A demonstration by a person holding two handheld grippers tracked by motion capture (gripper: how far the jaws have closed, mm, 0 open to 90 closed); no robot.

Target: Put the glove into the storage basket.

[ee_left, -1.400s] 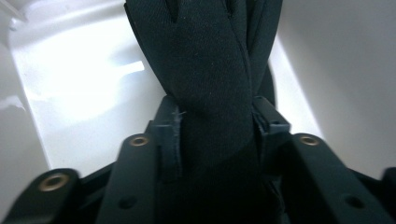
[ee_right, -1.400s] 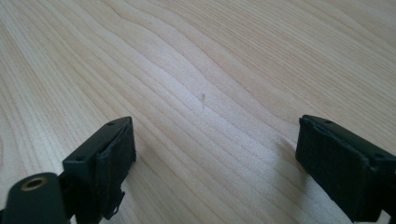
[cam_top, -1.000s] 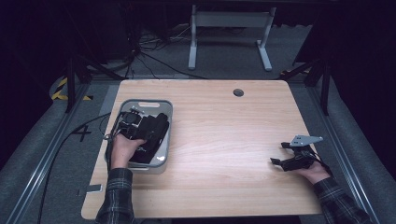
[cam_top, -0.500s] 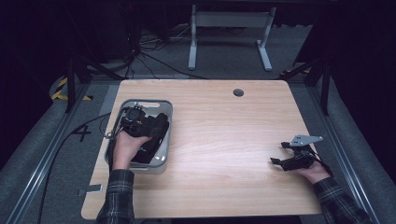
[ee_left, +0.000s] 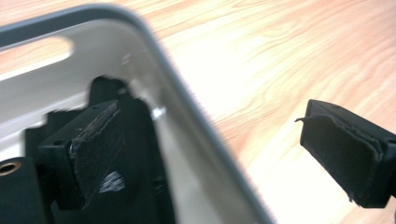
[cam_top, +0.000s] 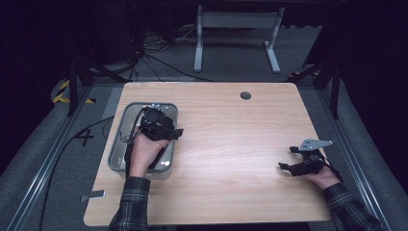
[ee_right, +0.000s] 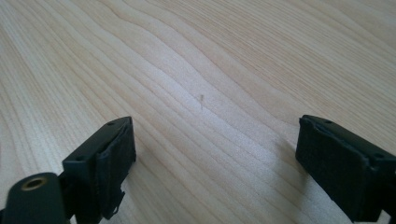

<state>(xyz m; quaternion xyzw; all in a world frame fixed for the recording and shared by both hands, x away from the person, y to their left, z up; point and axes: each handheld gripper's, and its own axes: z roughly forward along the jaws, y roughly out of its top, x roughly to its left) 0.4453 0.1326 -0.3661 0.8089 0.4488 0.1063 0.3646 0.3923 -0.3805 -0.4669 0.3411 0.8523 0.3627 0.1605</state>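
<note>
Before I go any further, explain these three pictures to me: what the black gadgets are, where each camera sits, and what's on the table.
There is no robot here. A person holds a black two-jaw gripper in each hand. The high view looks down on a wooden table. The left gripper is over a grey metal tray at the table's left. The right gripper rests low at the table's right side.

The other two pictures come from cameras riding on the grippers, looking along their jaws. In the left gripper view the tray's rim runs between its open jaws, which have just widened and grip nothing. The right gripper view looks at bare wood between open jaws. Neither gripper holds anything.
</note>
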